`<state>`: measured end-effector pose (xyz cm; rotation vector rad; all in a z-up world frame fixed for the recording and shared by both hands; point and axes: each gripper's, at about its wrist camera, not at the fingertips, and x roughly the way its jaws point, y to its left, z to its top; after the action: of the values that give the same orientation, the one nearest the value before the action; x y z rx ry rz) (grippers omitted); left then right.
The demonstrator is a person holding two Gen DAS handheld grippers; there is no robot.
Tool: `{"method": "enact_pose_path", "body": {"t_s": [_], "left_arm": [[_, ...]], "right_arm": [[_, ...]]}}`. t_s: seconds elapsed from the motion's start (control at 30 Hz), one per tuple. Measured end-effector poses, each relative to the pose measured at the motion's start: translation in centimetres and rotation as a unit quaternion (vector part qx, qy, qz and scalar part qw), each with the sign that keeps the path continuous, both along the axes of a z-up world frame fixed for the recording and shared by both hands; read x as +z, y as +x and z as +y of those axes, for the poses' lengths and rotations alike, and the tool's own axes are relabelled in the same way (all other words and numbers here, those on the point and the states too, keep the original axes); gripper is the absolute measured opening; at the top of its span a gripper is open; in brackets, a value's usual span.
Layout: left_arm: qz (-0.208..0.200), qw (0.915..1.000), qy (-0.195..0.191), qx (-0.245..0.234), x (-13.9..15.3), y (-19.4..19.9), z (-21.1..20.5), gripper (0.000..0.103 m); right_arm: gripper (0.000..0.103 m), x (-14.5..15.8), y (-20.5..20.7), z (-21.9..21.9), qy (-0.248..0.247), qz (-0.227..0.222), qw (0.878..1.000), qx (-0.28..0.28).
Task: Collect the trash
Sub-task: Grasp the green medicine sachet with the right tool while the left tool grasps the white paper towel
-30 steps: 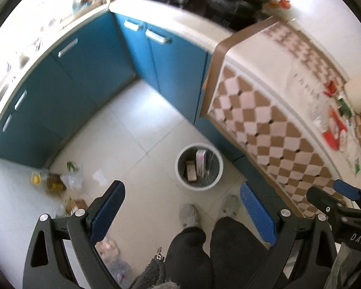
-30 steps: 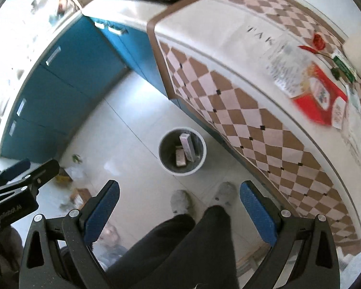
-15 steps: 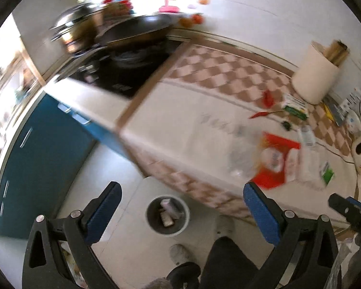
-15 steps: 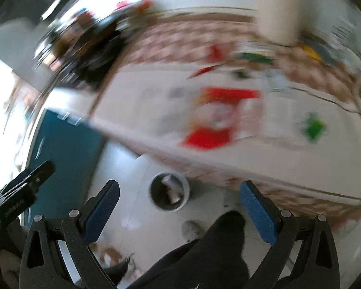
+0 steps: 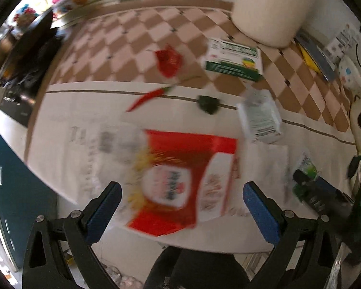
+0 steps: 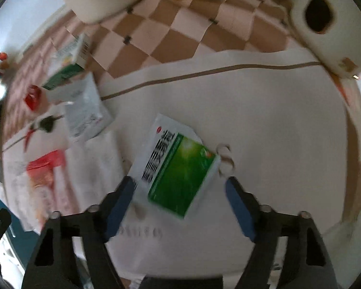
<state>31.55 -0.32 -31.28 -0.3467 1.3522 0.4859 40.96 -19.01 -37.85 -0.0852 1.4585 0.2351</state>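
Jaws on right gripper [image 6: 180,192] closing, green-and-white packet [image 6: 178,168] between them but pads not yet on it; left gripper [image 5: 181,200] spread wide, holding nothing, above red snack bag [image 5: 180,180]. Both lie flat nr countertop [image 6: 264,125] front edge. Packet prob light, thin, slick, floppy — pinch across short sides, w/ pads low against the top

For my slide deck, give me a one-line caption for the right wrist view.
Right gripper, jaws closing, poised over a green-and-white packet on the counter.
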Motion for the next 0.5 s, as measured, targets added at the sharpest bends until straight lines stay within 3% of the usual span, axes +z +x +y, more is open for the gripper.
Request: {"method": "enact_pose_path", "body": {"t_s": [0.1, 0.13, 0.17, 0.2, 0.33, 0.47, 0.5], "left_arm": [[0.009, 0.9997, -0.014, -0.016, -1.1, 2.0, -1.3, 0.102], [0.011, 0.9995, -0.02, -0.021, -1.4, 2.6, -1.9, 0.102], [0.014, 0.9991, -0.029, -0.027, -1.8, 3.1, -2.5, 0.101], [0.017, 0.9986, -0.038, -0.032, -2.2, 3.6, -3.0, 0.1], [0.03, 0.9949, -0.074, -0.062, -4.2, 5.5, -5.7, 0.087], [0.052, 0.9902, -0.1, -0.081, -6.9, 7.3, -8.1, 0.081], [0.056, 0.9895, -0.104, -0.083, -7.4, 7.6, -8.4, 0.072]], "right_arm": [[0.05, 0.6, -0.2, 1.3, -0.029, -0.046, 0.998, 0.035], [0.022, 0.7, -0.2, 1.3, -0.034, -0.054, 0.997, 0.039], [0.009, 1.1, 0.0, 0.9, -0.044, -0.069, 0.996, 0.045], [0.005, 1.2, 0.2, 0.5, -0.03, -0.065, 0.996, 0.044], [0.003, 2.6, 1.7, -3.0, -0.006, -0.061, 0.998, 0.019], [0.003, 4.3, 3.3, -6.9, 0.006, -0.065, 0.998, -0.015], [0.004, 4.7, 3.6, -7.6, 0.005, -0.066, 0.998, -0.022]]}}
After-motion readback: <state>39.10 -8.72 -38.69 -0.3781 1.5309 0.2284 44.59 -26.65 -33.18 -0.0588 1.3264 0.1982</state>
